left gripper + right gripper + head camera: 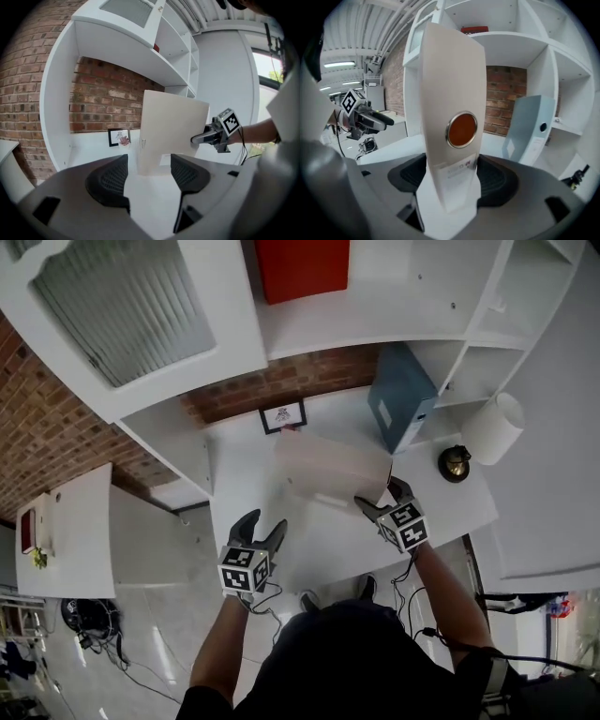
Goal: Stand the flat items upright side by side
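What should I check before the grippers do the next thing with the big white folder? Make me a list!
1. The right gripper has its jaws shut on the spine of the white cardboard binder: ok.
2. The left gripper has its jaws open with nothing between them: ok.
3. The blue-grey cardboard binder stands upright: ok.
4. The white cardboard binder stands right beside the blue-grey cardboard binder: not ok, they are apart.
5. The white cardboard binder's bottom edge rests on the white desk: cannot tell.
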The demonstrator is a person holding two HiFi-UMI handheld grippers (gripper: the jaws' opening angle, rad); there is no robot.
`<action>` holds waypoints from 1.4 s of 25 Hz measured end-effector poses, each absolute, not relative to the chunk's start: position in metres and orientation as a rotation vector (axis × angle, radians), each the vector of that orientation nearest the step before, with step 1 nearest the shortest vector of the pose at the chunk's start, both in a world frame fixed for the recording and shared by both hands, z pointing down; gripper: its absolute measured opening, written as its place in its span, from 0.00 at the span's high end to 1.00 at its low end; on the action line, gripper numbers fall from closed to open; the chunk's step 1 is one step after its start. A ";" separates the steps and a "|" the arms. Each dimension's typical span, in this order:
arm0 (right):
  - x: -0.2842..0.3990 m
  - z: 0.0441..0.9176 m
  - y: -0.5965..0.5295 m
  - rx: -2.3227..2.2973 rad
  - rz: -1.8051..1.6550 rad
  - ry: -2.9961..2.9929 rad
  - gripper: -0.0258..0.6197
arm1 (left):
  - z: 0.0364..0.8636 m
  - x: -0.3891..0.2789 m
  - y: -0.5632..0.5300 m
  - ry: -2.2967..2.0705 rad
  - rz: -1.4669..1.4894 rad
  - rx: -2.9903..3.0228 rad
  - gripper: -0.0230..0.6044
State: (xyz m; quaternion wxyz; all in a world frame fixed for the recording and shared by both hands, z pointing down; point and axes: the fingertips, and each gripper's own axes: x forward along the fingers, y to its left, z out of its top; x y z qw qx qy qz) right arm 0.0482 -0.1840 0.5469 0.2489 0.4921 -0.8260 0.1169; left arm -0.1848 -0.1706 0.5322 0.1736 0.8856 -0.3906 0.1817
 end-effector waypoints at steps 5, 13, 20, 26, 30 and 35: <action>0.100 0.545 -0.181 1.656 0.414 -2.057 0.44 | 0.527 -0.179 -0.171 -1.002 0.514 2.574 0.51; 0.148 0.550 -0.179 1.906 0.540 -1.853 0.44 | 0.527 -0.176 -0.170 -0.915 0.448 2.575 0.52; 0.180 0.549 -0.202 2.128 0.573 -1.691 0.44 | 0.526 -0.169 -0.179 -0.935 0.448 2.558 0.53; 0.199 0.560 -0.234 2.216 0.638 -1.598 0.44 | 0.518 -0.179 -0.199 -1.026 0.470 2.522 0.54; 0.207 0.566 -0.257 2.272 0.674 -1.549 0.44 | 0.523 -0.176 -0.208 -1.044 0.460 2.472 0.55; 0.213 0.567 -0.284 2.303 0.690 -1.535 0.44 | 0.533 -0.165 -0.210 -1.039 0.473 2.434 0.55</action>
